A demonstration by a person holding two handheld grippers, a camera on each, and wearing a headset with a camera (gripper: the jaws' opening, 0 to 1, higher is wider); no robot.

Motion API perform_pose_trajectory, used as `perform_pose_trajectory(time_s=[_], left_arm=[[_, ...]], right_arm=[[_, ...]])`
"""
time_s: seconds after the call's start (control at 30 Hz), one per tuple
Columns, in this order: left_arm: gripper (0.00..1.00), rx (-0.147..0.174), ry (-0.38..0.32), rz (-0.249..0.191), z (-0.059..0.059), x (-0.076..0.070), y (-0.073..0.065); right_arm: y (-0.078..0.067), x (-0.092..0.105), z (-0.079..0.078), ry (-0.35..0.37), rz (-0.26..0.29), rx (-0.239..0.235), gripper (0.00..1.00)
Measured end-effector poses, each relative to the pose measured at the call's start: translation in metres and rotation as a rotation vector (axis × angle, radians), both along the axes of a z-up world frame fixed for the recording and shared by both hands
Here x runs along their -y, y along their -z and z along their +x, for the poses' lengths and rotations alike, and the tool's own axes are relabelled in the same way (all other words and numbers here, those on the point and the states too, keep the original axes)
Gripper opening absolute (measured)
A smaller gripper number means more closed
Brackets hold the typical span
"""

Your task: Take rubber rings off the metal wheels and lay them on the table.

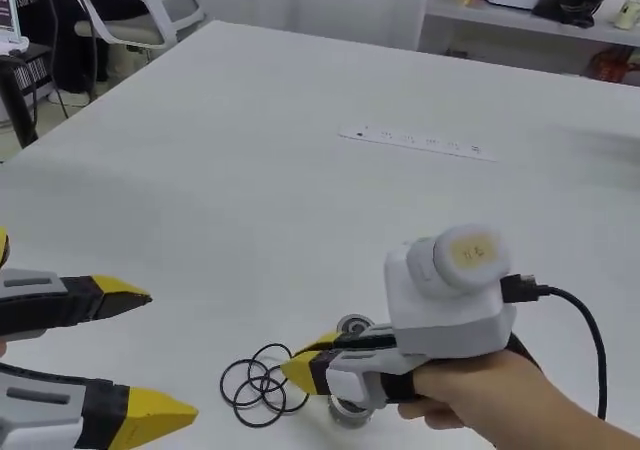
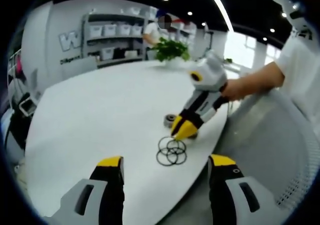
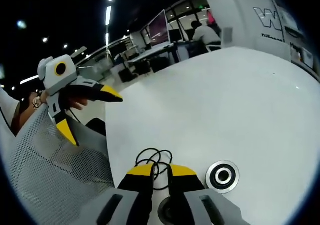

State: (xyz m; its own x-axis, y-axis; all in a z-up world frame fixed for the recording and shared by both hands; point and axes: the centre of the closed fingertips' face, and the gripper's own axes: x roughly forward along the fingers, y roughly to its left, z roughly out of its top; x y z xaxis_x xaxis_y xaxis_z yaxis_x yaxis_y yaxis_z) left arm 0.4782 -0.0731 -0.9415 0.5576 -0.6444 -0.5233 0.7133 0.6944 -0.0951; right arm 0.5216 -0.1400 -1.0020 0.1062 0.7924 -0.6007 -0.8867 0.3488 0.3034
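Several black rubber rings (image 1: 258, 385) (image 2: 172, 152) (image 3: 151, 161) lie in an overlapping pile near the table's front edge. My right gripper (image 1: 298, 370) (image 2: 184, 130) (image 3: 161, 171), held in a hand, has its jaws almost together at the pile, and a thin ring strand runs between them. One metal wheel (image 1: 353, 325) (image 2: 170, 119) (image 3: 222, 176) lies flat just past the gripper; a second wheel (image 1: 350, 411) (image 3: 167, 211) is partly hidden under it. My left gripper (image 1: 160, 350) (image 2: 166, 161) (image 3: 95, 119) hangs open to the left of the rings, holding nothing.
A white power strip (image 1: 415, 140) lies farther back on the white table (image 1: 250, 170). Office chairs (image 1: 140, 10) stand beyond the far left corner. The table's front edge runs close to the rings, with the person's body (image 2: 300, 70) just behind it.
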Motion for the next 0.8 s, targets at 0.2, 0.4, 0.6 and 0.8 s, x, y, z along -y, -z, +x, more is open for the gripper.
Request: perform_pose_trajectory(time_s=[0.2,0.4,0.6,0.8], left_arm=[[0.69,-0.003,-0.003,-0.001,0.0,-0.001,0.0],[0.7,0.005,-0.005,0.007,0.001,-0.001,0.0],[0.73,0.004,-0.009,0.01,0.001,-0.002,0.0],[0.76,0.002,-0.003,0.007,0.001,0.0,0.001]], right_arm=[[-0.009,0.005,0.008,0.003,-0.002,0.045,0.11],[-0.029,0.007,0.013,0.019,0.06,0.044,0.15],[-0.046,0.01,0.013,0.019,0.103,0.033,0.22],[-0.063,0.015,0.006,-0.015,0.127,0.038,0.35]])
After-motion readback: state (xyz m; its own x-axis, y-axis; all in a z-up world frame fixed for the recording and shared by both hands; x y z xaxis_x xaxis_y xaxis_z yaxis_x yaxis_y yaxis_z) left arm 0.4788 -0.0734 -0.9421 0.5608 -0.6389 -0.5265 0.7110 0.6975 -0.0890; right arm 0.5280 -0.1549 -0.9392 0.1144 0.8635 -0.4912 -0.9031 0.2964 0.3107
